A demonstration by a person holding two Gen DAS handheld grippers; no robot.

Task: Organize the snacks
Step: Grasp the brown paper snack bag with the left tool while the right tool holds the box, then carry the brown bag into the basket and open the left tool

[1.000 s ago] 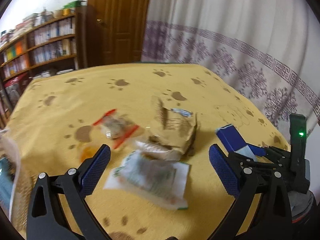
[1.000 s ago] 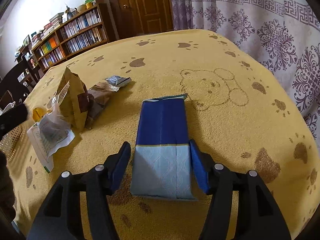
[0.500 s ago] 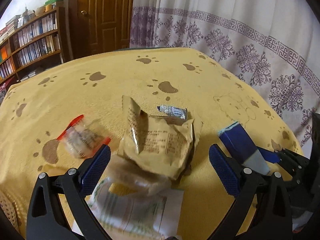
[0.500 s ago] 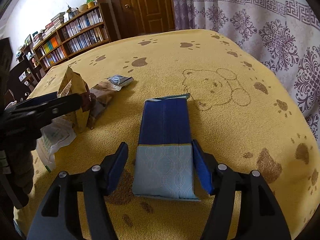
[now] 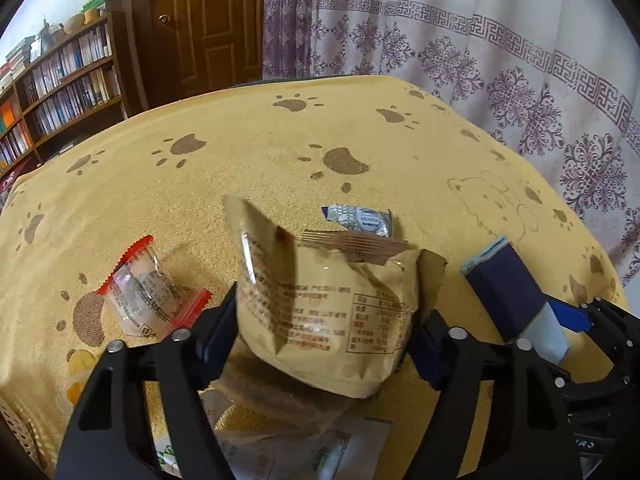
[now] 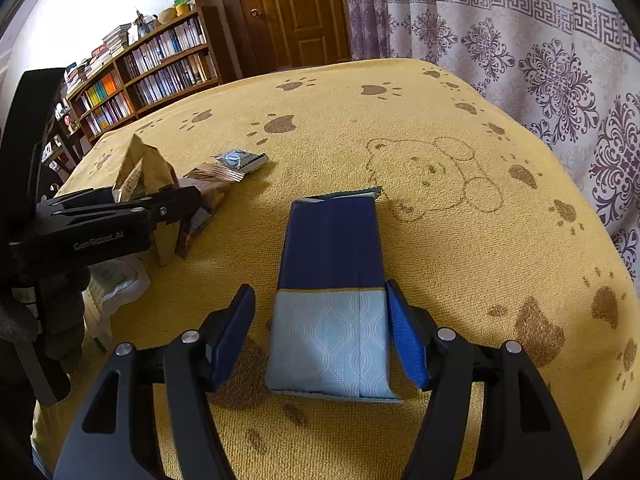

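A tan snack bag [image 5: 332, 312] stands tilted between the fingers of my left gripper [image 5: 324, 336], and both pads press its sides. From the right wrist view, that gripper [image 6: 176, 204] grips the same bag [image 6: 148, 164]. A blue and pale-blue tissue pack [image 6: 332, 276] lies flat on the yellow cloth. My right gripper [image 6: 320, 336] straddles its near end, open, with a gap at the left pad. The pack [image 5: 508, 292] also shows at the right of the left wrist view.
A clear packet with red ends [image 5: 148, 296] lies left of the bag, and a small silver-blue packet [image 5: 358, 220] behind it. A brown packet [image 5: 280, 400] and a white-green one [image 5: 280, 456] lie under my left gripper. A white basket rim [image 5: 20, 428] is far left. The paw-print tablecloth [image 6: 440, 128] ends at a curtain.
My left gripper moved forward over the white-green packet to the tan bag and narrowed onto it. My right gripper stayed at the tissue pack, with its fingers slightly wider.
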